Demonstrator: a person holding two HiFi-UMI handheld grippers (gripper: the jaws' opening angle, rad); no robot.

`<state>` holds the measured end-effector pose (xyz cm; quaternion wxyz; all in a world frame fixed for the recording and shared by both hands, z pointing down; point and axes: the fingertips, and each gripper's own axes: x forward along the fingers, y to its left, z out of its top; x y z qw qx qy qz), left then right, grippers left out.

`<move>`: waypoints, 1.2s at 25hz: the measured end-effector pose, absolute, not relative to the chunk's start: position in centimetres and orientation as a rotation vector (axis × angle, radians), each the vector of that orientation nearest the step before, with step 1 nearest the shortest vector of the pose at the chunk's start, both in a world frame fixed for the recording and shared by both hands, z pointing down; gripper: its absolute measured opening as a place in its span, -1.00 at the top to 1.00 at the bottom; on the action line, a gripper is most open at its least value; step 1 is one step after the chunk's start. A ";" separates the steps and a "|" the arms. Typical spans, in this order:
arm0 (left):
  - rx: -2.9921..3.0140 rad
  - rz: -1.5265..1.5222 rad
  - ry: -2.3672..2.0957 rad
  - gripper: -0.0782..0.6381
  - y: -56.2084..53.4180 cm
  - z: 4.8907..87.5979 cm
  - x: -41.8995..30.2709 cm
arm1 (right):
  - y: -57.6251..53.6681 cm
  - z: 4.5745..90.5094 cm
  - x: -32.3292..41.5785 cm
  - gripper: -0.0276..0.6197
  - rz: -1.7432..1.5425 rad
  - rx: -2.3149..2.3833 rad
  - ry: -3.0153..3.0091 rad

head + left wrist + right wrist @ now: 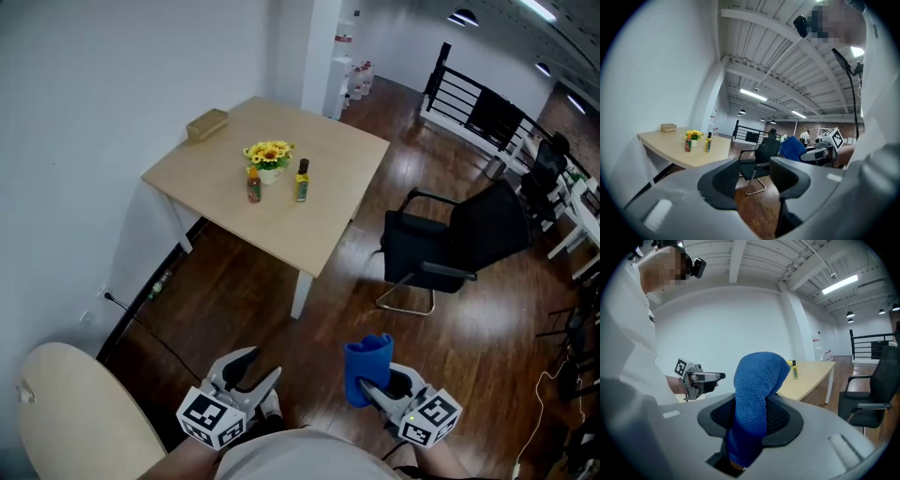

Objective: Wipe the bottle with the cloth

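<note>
Yellow bottle (301, 181) stands upright on the counter (323, 234), just right of the flower pot (269, 163). A red bottle (253, 185) stands upright just left of the pot, on its near side. Both grippers are well apart from the pot, above the wood floor (281, 281). Left gripper (255, 370): jaws partly apart, nothing between them. Right gripper (371, 385): jaws clamped on a blue cloth (367, 361), which sticks up past the jaws.

Left gripper (260, 366) jaws apart and empty, right gripper (369, 387) jaws tight on the cloth (367, 359)
</note>
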<state>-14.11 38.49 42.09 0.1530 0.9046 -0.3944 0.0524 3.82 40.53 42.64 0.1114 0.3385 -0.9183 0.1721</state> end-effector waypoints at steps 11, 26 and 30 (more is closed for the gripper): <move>2.683 0.207 -1.078 0.18 48.1 40.6 -4.6 | 52.3 44.1 9.8 0.45 0.532 0.961 -2.727; 2.730 0.249 -1.020 0.18 51.8 40.1 -2.5 | 54.6 42.3 9.5 0.45 0.457 0.944 -2.789; 2.754 0.253 -1.025 0.18 51.7 39.5 -2.4 | 54.9 41.9 9.4 0.45 0.449 0.948 -2.798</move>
